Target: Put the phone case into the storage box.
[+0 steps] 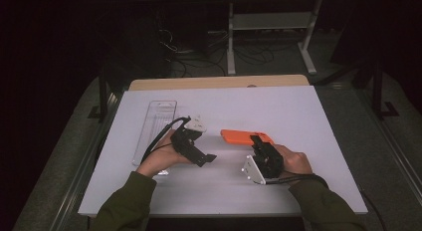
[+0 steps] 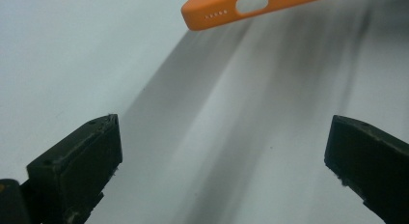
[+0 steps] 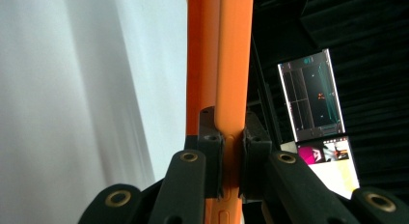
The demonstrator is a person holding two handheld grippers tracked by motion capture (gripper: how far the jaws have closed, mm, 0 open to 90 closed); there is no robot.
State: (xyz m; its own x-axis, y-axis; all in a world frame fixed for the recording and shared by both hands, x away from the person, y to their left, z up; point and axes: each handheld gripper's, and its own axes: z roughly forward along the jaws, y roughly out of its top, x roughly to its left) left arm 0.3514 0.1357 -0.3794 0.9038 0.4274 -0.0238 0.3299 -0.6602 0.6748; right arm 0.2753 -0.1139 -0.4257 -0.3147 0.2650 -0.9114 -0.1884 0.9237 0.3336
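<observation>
Lying beside the left tool (image 1: 211, 158) (jaws apart): clear tray (image 1: 155, 130).

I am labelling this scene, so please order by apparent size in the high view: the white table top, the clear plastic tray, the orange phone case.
1. White table top, by far the largest.
2. Clear plastic tray, long and narrow; the left arm hides its near end.
3. Orange phone case, smallest; the right gripper clamped on it covers part.

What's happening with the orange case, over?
Right gripper shut on orange phone case. Left gripper open, empty, aimed at it. Clear tray off left, nothing blocking.
</observation>
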